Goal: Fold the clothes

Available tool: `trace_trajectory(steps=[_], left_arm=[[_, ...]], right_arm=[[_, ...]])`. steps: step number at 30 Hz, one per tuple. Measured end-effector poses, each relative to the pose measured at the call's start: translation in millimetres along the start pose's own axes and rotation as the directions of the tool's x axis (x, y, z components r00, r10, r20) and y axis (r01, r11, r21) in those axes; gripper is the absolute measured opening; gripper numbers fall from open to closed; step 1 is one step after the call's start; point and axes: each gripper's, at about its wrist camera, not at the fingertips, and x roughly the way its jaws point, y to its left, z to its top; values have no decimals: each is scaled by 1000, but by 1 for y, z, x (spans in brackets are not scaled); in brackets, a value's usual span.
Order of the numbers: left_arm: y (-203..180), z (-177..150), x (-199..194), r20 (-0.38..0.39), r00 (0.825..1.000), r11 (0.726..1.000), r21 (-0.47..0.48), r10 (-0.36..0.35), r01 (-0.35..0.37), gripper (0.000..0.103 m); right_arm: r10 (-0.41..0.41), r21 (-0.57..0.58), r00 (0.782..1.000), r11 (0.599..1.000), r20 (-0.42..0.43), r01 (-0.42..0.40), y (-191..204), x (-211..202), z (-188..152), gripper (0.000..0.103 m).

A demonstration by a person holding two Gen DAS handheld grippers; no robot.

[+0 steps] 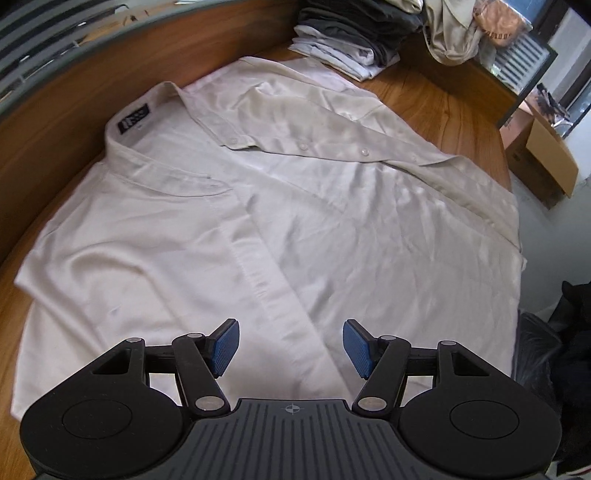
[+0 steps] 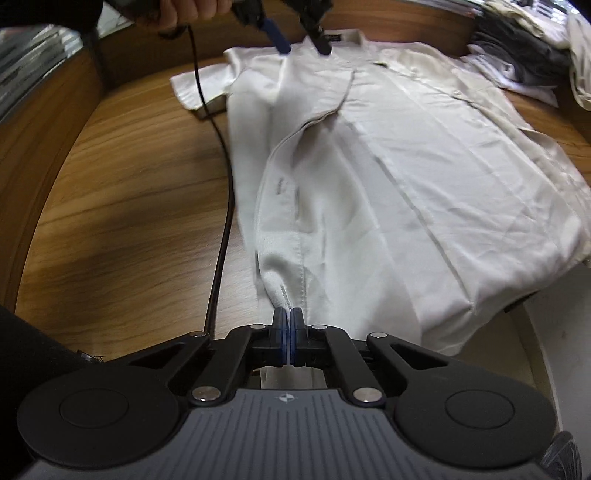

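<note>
A cream button-up shirt (image 1: 280, 206) is laid front-up across a wooden table (image 1: 436, 99), its collar with a dark neck label (image 1: 133, 119) set toward 10 o'clock in the left wrist view, its button placket running diagonally toward 4 o'clock. The left gripper (image 1: 291, 347) is seen with its blue-padded fingers (image 1: 225, 347) spread apart, nothing between them, poised over the shirt's lower front panel; contact with the cloth cannot be told. In the right wrist view the same left gripper (image 2: 301, 38) appears at 12 o'clock, held in a hand (image 2: 184, 11), its fingers apart near the shirt's collar end. The right gripper (image 2: 289, 338) is shown with its jaws pressed together on the shirt's hem edge at the front placket, a thin strip of fabric being pinched between the blue pads (image 2: 283, 332); a raised fold of cloth is drawn from that grip toward 12 o'clock. A short sleeve (image 2: 195, 88) is spread on the table at 11 o'clock. A black cable (image 2: 225, 177) is trailed over the tabletop just beside the shirt's left edge. A stack of folded garments (image 1: 351, 40), grey over white, is placed at 1 o'clock in the left wrist view, near the shirt's far shoulder. A cardboard box (image 1: 543, 155) is noted beyond the table edge at 3 o'clock.
</note>
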Motion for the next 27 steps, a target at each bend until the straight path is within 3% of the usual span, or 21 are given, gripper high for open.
trace_trajectory(steps=[7,12,19,24,26,27], left_arm=[[-10,23,41,18,994,994,-26,105,-104,65],[1,47,56,45,981,977,-112,190,-184,65],[10,64,80,-5,965,951,-169,263,-260,57],[12,62,86,-6,955,944,-145,298,-295,53],[13,62,85,4,953,943,-148,302,-298,36],[14,62,84,8,952,942,-151,305,-300,23]], right_arm=[[-21,88,999,996,40,18,-22,-21,5,2],[-55,171,996,984,64,43,-45,-29,10,2],[-55,222,997,974,47,43,-67,-24,14,2],[-52,240,998,970,37,42,-79,-20,17,2],[-51,248,998,968,32,41,-84,-19,18,2],[-52,250,998,967,30,42,-86,-18,19,2]])
